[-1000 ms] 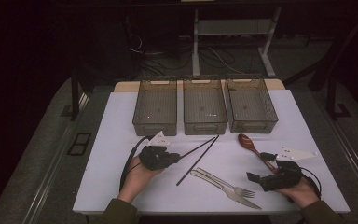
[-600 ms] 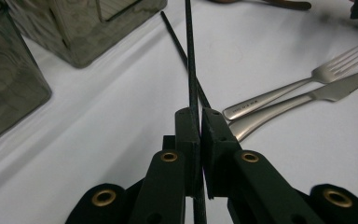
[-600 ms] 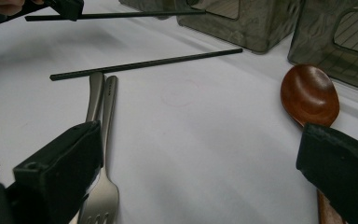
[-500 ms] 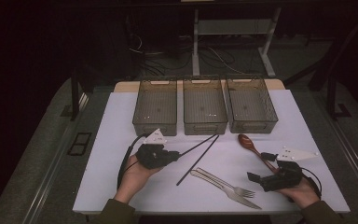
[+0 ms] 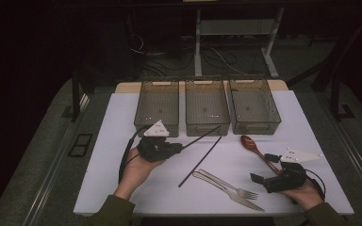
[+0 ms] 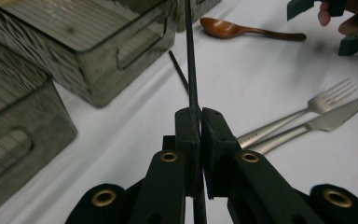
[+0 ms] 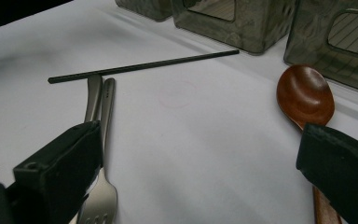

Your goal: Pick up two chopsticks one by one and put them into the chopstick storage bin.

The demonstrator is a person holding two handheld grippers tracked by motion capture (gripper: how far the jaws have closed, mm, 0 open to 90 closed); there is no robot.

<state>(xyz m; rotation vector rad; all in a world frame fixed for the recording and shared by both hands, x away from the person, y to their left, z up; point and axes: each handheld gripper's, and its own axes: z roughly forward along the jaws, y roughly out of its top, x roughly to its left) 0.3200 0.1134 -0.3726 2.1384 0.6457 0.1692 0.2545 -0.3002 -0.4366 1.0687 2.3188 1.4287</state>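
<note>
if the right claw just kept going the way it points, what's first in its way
Probably the fork and knife lying just ahead of the open right claw; the loose chopstick lies beyond them, though depth is hard to judge.

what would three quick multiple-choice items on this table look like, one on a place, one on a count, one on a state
1. Where does the wooden spoon lie?
A. inside the middle bin
B. on the white table, in front of the right bin
C. on top of the fork

2. How many clear bins stand in the row?
A. two
B. three
C. five

3. How is the left gripper?
A. shut on a black chopstick
B. open over the knife
C. shut on the spoon

Answers:
1 B, the spoon rests on the table near the right bin.
2 B, the high view shows three side by side.
3 A, its jaws pinch the black chopstick in the left gripper view.
</note>
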